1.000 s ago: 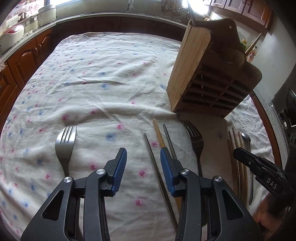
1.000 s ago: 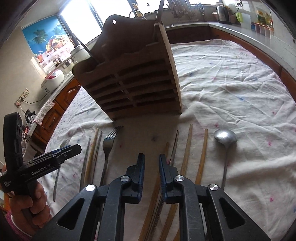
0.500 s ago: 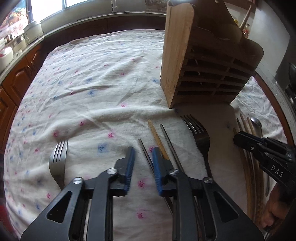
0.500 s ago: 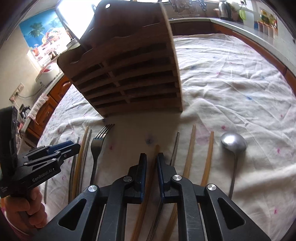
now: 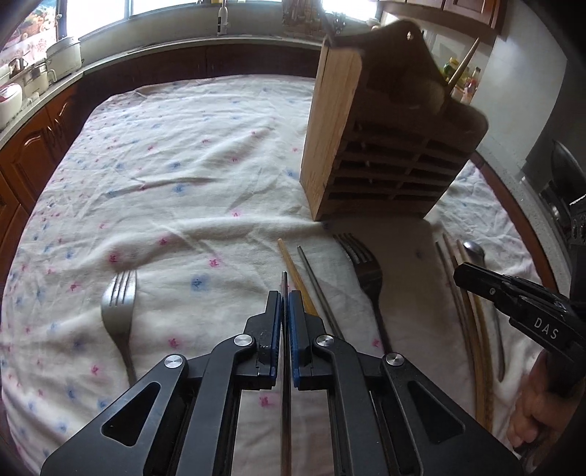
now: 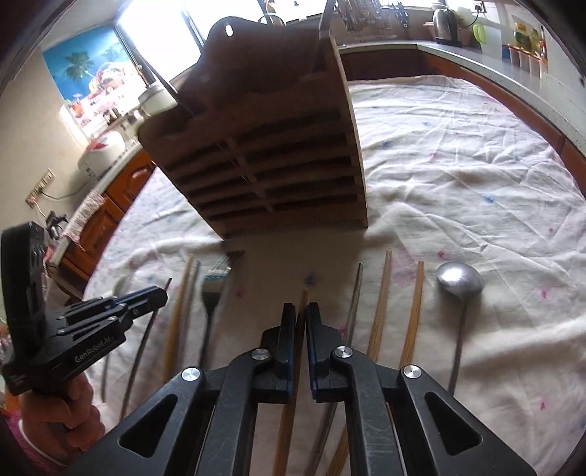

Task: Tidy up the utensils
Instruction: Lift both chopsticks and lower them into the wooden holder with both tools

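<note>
My left gripper is shut on a dark metal chopstick that runs back between its fingers. My right gripper is shut on a wooden chopstick. A slatted wooden utensil holder stands on the flowered cloth beyond both; it also shows in the right wrist view. On the cloth lie a silver fork, a wooden chopstick, a metal chopstick, a dark fork, more chopsticks and a spoon.
A cloth-covered table is ringed by a kitchen counter with pots and a kettle. The right gripper's body shows at the left view's right edge. The left gripper's body shows at the right view's left.
Both grippers closed: the left from wide open onto the metal chopstick, the right from a narrow gap onto the wooden chopstick. Both views drew closer to the holder.
</note>
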`<state>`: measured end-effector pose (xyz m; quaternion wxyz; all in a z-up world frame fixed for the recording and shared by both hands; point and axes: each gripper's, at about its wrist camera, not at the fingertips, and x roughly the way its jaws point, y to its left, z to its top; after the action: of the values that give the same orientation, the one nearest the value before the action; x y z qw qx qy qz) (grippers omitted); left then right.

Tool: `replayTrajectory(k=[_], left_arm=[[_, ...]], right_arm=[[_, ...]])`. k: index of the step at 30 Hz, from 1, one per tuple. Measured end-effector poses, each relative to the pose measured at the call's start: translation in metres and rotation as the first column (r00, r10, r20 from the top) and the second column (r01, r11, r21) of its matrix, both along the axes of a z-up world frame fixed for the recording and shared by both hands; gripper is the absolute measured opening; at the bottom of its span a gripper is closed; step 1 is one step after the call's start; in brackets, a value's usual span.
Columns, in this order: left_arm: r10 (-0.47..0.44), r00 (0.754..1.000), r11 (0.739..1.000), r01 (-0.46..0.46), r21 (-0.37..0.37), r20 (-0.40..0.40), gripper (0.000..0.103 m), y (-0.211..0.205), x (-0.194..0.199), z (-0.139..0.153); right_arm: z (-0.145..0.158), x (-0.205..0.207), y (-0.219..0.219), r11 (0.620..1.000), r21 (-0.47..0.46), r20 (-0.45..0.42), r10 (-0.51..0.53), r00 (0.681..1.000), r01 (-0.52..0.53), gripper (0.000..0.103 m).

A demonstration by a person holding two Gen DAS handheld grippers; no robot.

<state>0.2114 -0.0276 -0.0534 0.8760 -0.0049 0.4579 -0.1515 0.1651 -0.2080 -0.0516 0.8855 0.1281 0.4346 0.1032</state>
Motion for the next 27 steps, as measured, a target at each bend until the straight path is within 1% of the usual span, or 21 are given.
replayTrajectory(k=[7, 15, 22, 27], left_arm=[[-0.003, 0.995, 0.999, 0.008, -0.050, 0.096, 0.003, 0.008, -0.027, 0.044], [-0.012, 0.982, 0.995, 0.030, -0.092, 0.188, 0.003, 0.013, -0.060, 0.088], [-0.014, 0.970, 0.993, 0.042, -0.111, 0.244, 0.003, 0.022, -0.084, 0.114], [-0.004, 0.961, 0.991, 0.041, -0.128, 0.276, 0.003, 0.029, -0.094, 0.126]], right_arm=[[0.041, -0.026, -0.010, 1.000, 0.029, 0.097, -0.008, 0.995, 0.005, 0.005], [0.090, -0.053, -0.011, 0.999, 0.043, 0.208, -0.029, 0.978, 0.021, 0.005], [0.121, -0.076, -0.017, 0.998, 0.055, 0.286, -0.037, 0.958, 0.022, 0.005], [0.138, -0.087, -0.018, 0.998, 0.052, 0.330, -0.041, 0.943, 0.025, 0.005]])
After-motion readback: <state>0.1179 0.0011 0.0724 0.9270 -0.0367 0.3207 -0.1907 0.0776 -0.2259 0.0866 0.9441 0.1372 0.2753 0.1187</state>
